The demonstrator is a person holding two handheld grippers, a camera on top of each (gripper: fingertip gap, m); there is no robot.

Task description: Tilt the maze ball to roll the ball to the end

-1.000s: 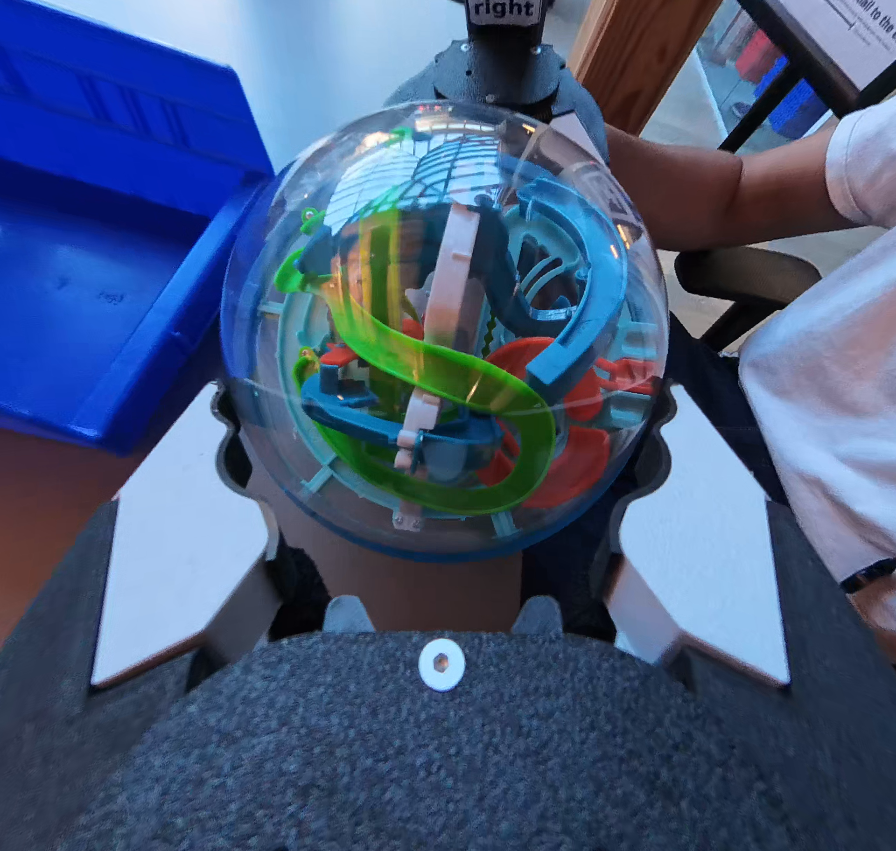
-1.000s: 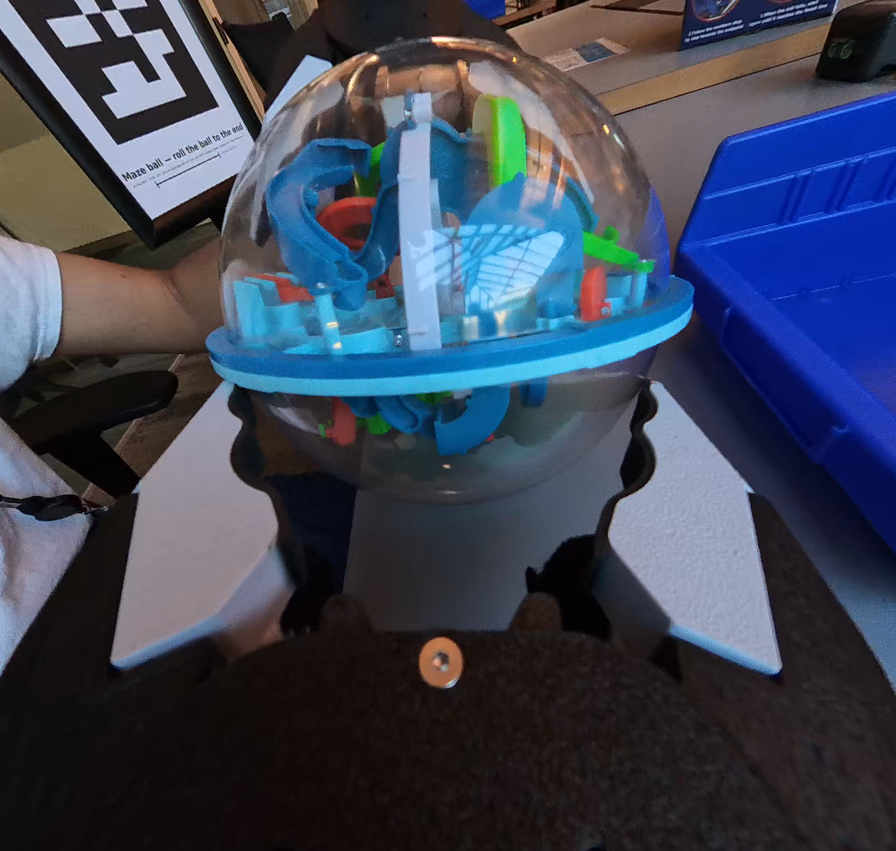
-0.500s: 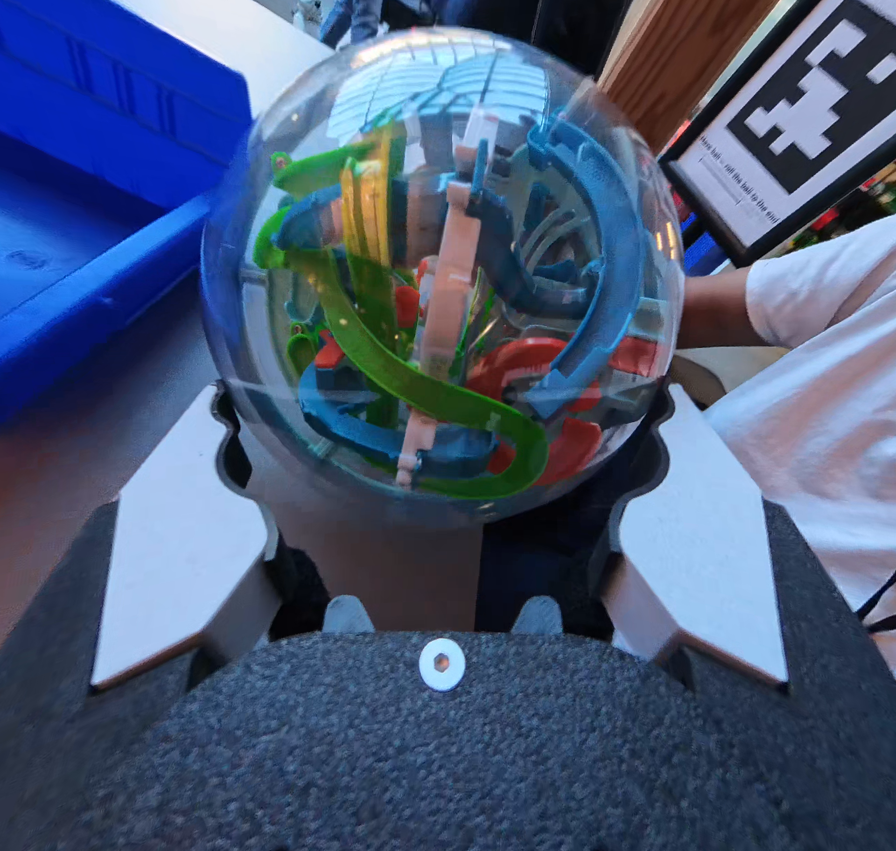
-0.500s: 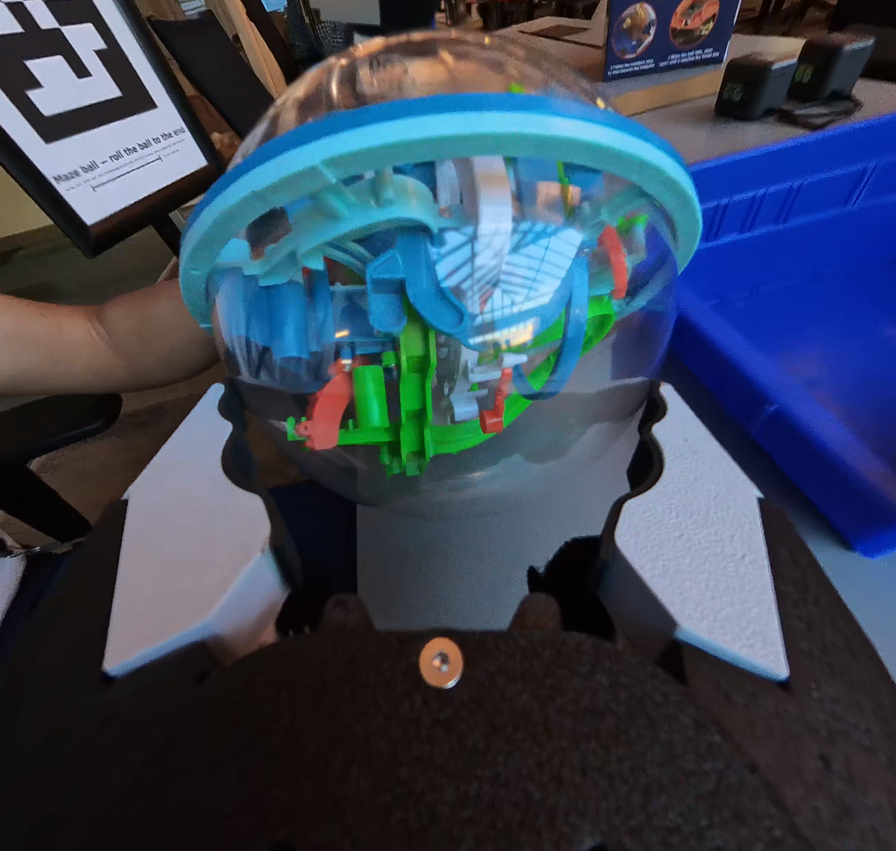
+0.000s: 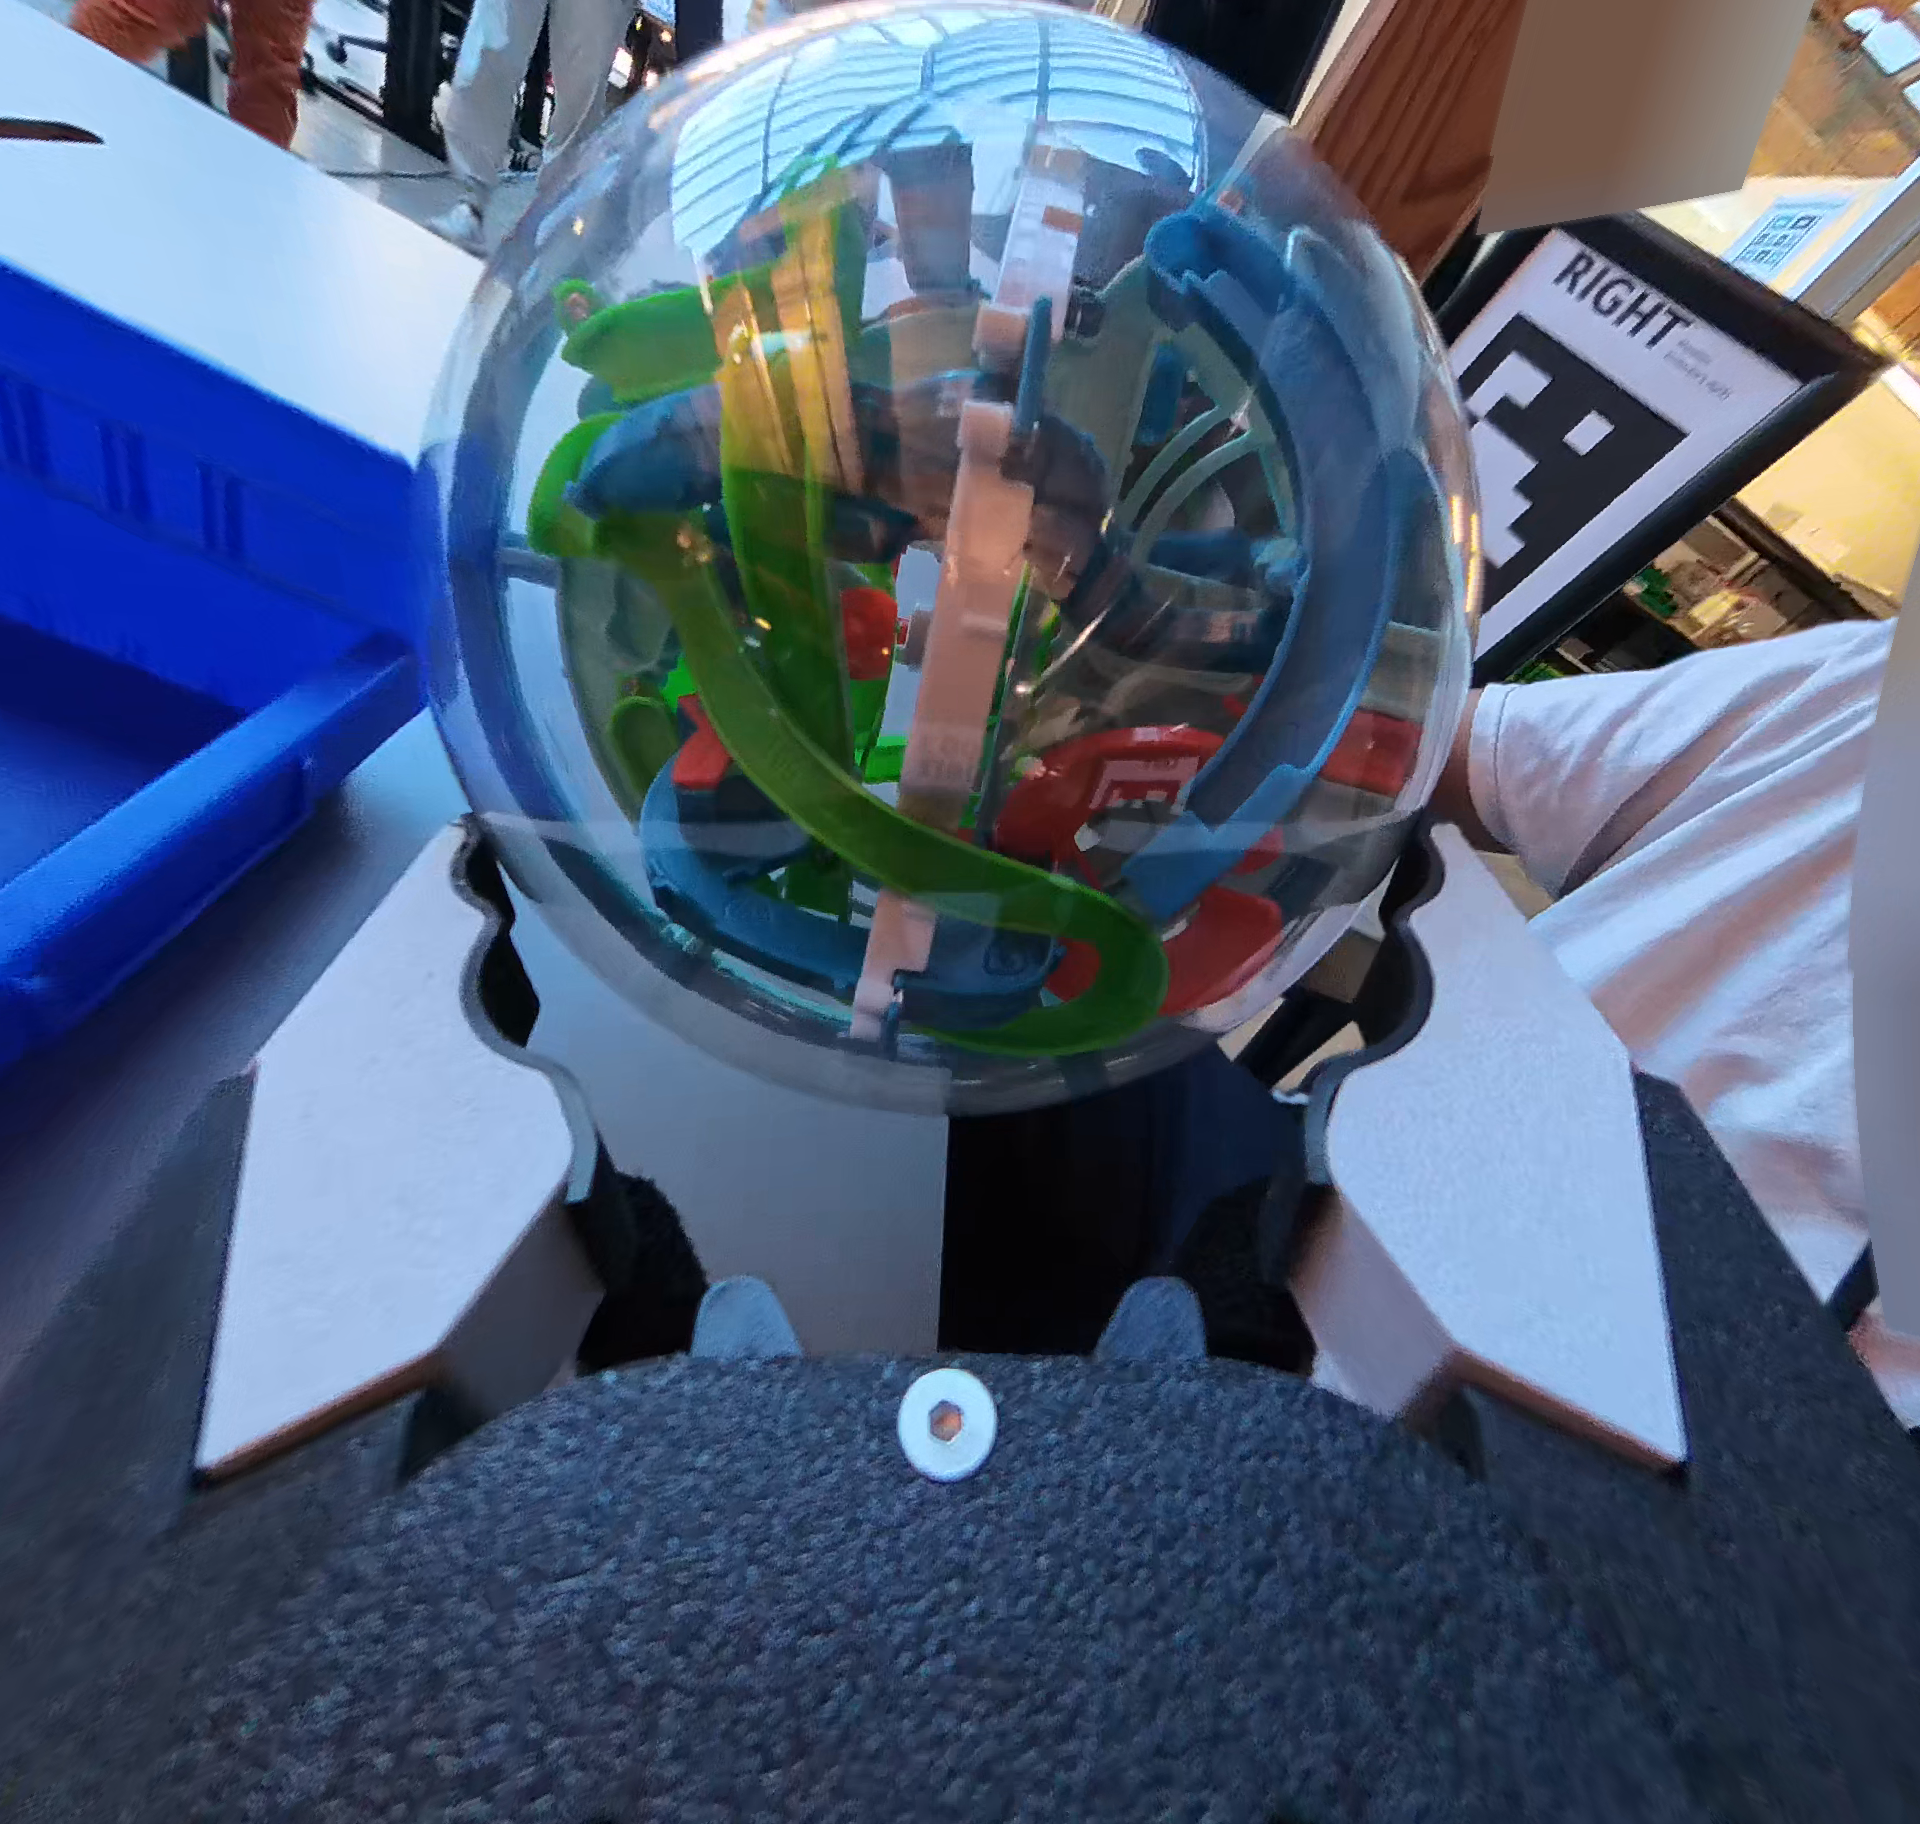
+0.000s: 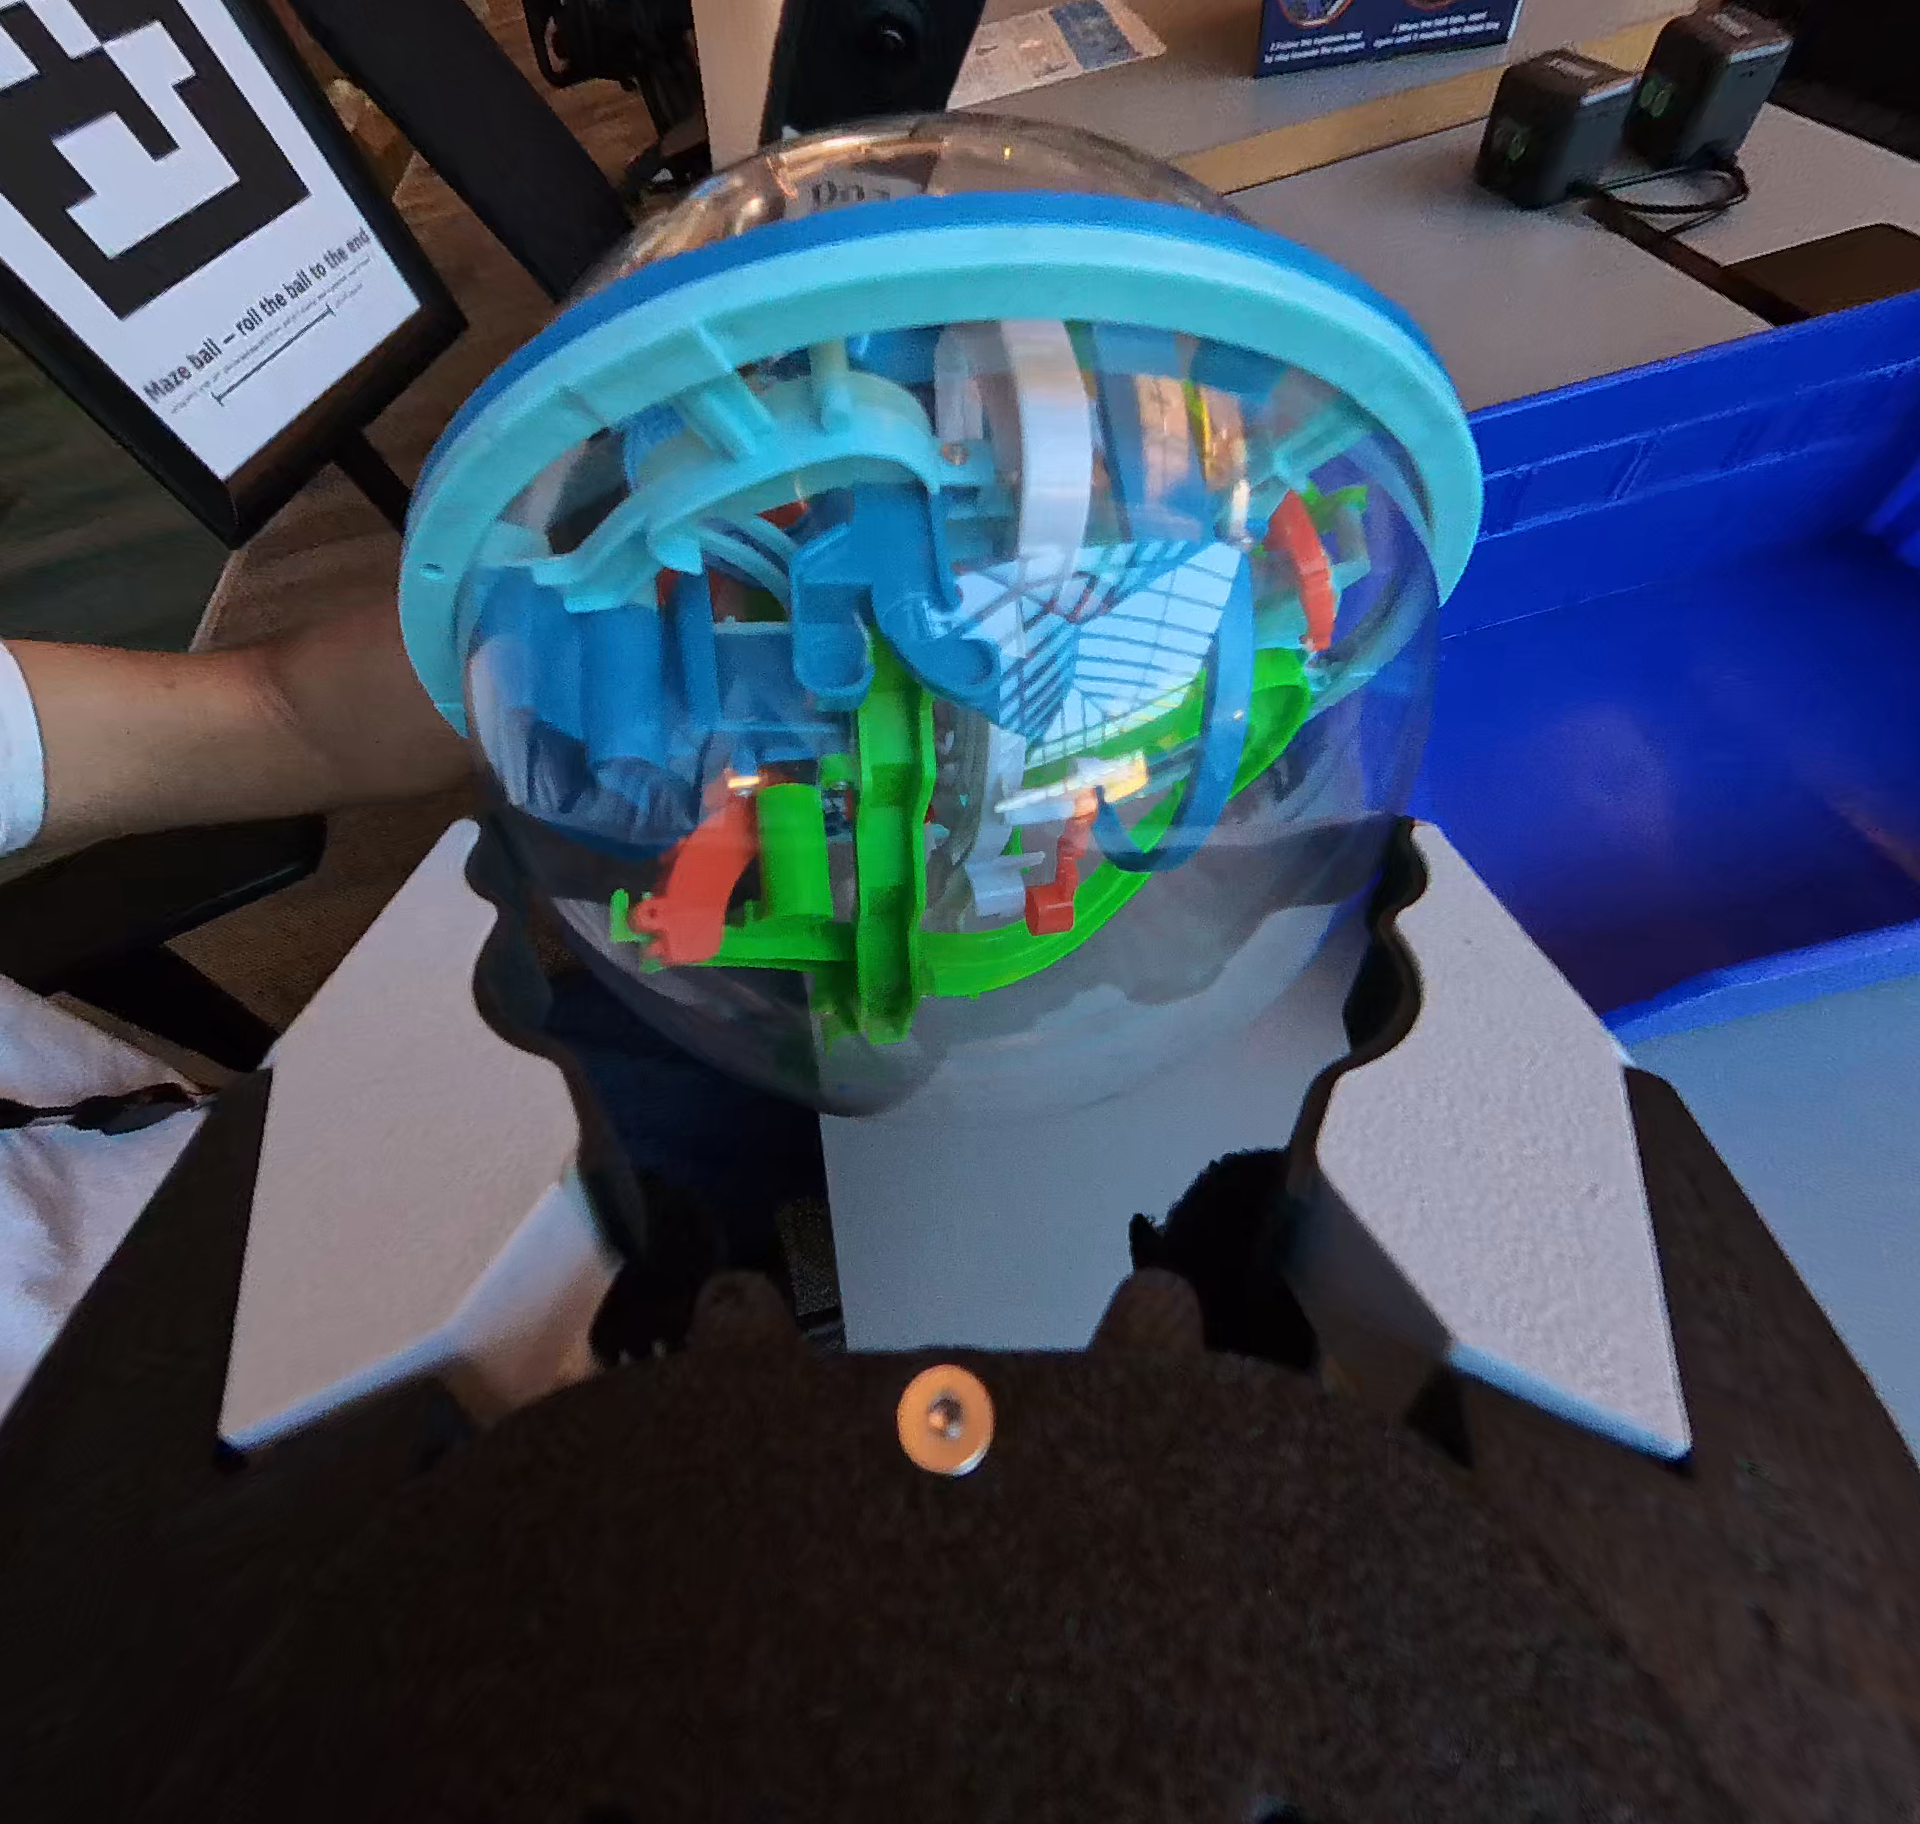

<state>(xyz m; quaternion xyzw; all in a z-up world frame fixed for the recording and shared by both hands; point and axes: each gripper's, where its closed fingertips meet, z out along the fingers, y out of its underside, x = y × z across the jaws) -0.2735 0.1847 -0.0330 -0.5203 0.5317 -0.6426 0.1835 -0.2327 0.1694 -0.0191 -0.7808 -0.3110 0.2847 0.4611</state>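
The left gripper [image 5: 948, 953] is showing pale flat fingers [image 5: 395, 1182] on a speckled grey body, a silver screw [image 5: 947, 1426] sitting at six o'clock; a white sleeve [image 5: 1662, 798] is showing at three o'clock.

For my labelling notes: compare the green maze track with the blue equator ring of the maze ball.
The green maze track sits inside the clear shell and twists in several directions; the blue equator ring wraps the outside as one plain, tilted hoop. The track is bright green, the ring two-tone blue. Both are plastic parts of the maze ball.
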